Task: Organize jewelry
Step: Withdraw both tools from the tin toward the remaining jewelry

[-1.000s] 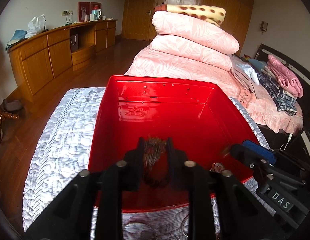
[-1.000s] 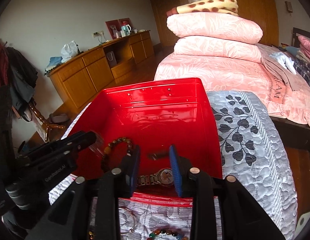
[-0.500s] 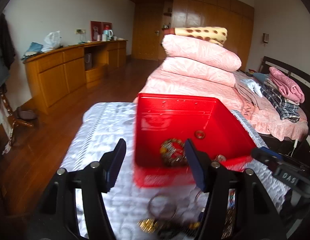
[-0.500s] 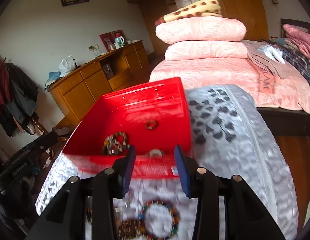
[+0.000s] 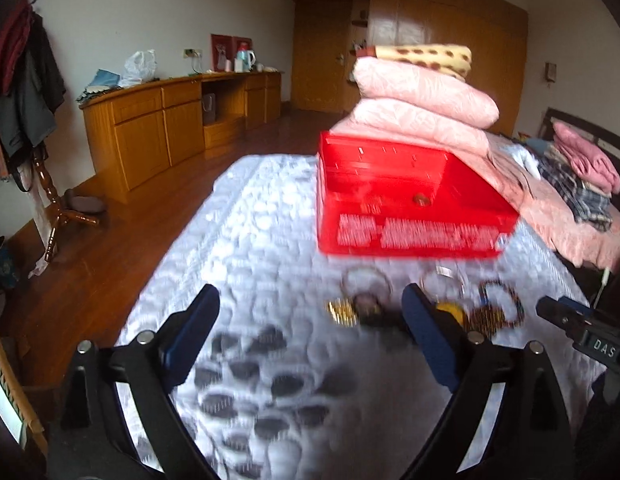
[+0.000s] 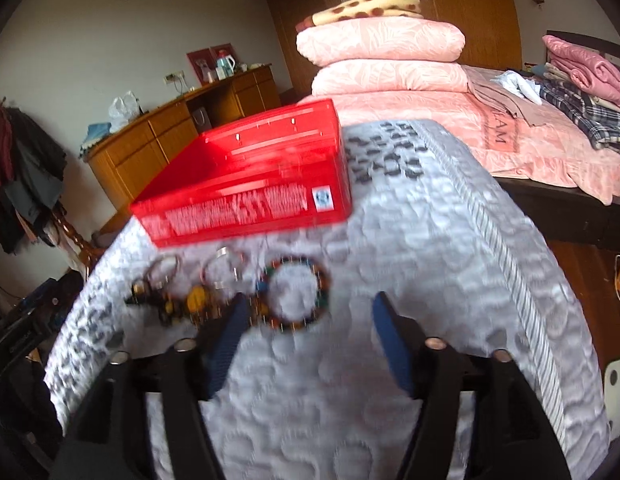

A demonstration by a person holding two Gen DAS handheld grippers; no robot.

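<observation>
Both empty, left gripper [image 5: 310,312] and right gripper [image 6: 306,316] just spread wide, so next straddling the multicoloured beaded bracelet [image 6: 296,292] before the red plastic box [image 6: 246,184] on the quilted mattress [image 6: 429,280], closing gently.

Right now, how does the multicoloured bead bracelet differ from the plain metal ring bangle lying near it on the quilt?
The multicoloured bead bracelet is made of separate coloured beads; the plain metal ring bangle is thin and silvery. The bracelet looks larger and lies straight ahead of the open right claw; the bangle lies nearer the red plastic box. Both lie flat outside it.
</observation>
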